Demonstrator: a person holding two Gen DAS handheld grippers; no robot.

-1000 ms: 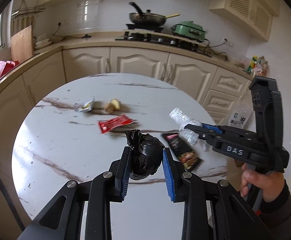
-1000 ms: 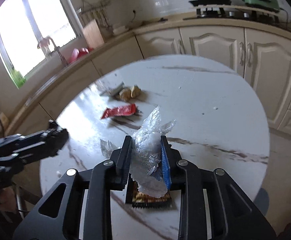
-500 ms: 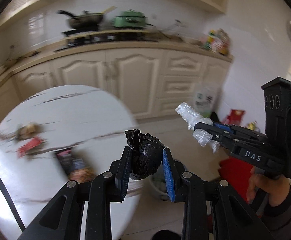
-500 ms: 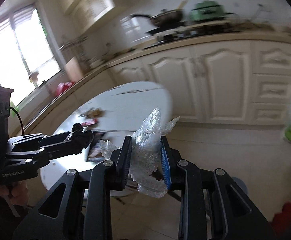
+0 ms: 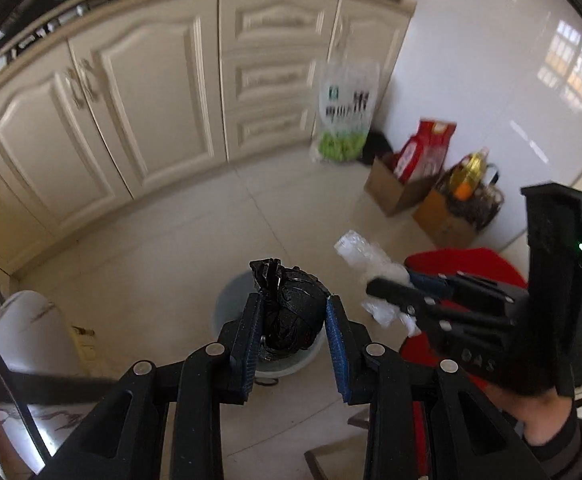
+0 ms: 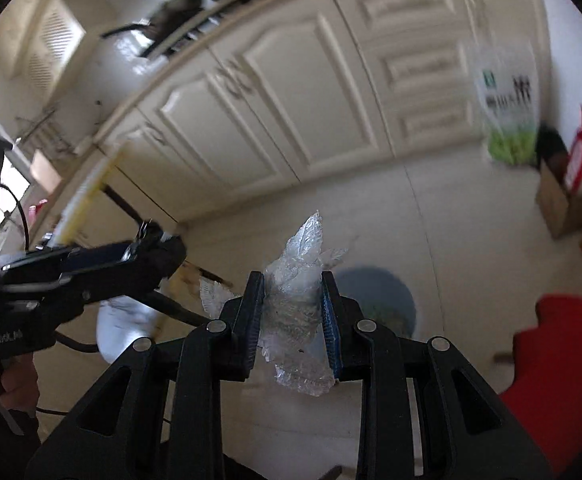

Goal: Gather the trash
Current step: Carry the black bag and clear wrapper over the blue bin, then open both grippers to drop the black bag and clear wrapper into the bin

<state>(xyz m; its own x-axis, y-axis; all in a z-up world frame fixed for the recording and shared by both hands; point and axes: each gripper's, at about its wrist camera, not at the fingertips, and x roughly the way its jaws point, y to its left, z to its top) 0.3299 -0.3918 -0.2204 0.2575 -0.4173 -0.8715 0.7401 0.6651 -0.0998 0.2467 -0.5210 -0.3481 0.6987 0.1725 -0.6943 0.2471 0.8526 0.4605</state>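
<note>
Black bag wad (image 5: 291,316) sits between the left hand-held gripper (image 5: 293,334)'s opening jaws, over the bin (image 5: 227,308); released off-centre, it could hit the floor. Right hand-held gripper (image 6: 293,316) clamps clear plastic (image 6: 297,304) short of the bin (image 6: 387,300); light film may drift wide.

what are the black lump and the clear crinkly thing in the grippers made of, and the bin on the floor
Black lump: probably thin plastic film, like a knotted bag; glossy, wrinkled, with a twisted top.
Clear crinkly thing: likely transparent plastic wrap or bubble film; see-through, crumpled, with glints.
Bin: looks like smooth moulded plastic, pale blue-grey and matte, though blur leaves it open.
</note>
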